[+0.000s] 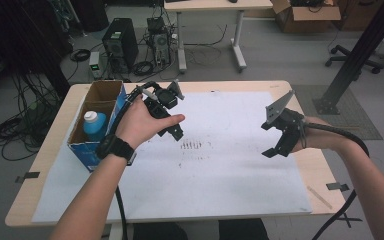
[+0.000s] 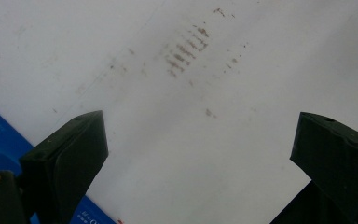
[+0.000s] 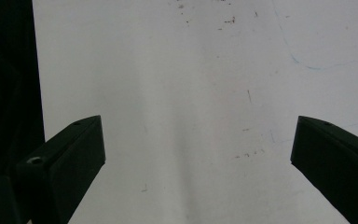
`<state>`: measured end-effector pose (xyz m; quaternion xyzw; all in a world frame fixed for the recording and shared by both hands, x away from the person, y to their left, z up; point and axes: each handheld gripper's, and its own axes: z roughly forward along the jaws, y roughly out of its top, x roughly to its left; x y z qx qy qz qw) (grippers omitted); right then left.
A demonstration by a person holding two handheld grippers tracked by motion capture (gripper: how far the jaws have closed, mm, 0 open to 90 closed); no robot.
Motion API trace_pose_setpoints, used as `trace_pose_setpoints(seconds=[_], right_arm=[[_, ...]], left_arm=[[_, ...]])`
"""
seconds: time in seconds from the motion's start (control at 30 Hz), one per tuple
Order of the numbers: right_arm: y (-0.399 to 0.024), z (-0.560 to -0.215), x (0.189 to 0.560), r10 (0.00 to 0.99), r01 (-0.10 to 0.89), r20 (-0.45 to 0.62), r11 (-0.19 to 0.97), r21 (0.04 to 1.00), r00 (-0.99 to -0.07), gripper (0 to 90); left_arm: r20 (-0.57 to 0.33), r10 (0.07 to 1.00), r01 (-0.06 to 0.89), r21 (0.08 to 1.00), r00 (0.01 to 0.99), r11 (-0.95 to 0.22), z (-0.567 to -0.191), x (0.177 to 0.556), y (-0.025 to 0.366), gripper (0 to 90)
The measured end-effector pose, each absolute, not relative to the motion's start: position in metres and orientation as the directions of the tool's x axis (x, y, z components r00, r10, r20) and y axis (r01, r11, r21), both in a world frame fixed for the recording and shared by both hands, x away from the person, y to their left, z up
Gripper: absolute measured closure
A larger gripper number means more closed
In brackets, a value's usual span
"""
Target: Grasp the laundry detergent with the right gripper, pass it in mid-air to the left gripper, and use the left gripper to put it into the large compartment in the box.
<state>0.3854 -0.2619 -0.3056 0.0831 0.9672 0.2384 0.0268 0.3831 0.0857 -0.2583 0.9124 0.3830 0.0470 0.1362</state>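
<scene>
Left hand-held gripper (image 1: 172, 127) hovers jaws wide, empty — blue-capped bottle (image 1: 95, 125) stands in the cardboard box (image 1: 105, 92) just beside it, left edge of surface (image 1: 55, 150). Right hand-held gripper (image 1: 275, 142) wide too — well apart.

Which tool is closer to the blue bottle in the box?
Left. The left tool hovers just right of the box holding the bottle; the right tool is far across the white sheet.
</scene>
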Motion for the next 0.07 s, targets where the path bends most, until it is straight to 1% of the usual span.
trace_pose_setpoints(seconds=[0.07], right_arm=[[-0.2621, -0.306, 0.3858, 0.175, 0.15, -0.011, 0.872, 0.467, -0.985, 2.6]], left_arm=[[-0.02, 0.713, 0.688, 0.284, 0.7, -0.668, -0.2584, 0.3829, 0.0852, 4.2]])
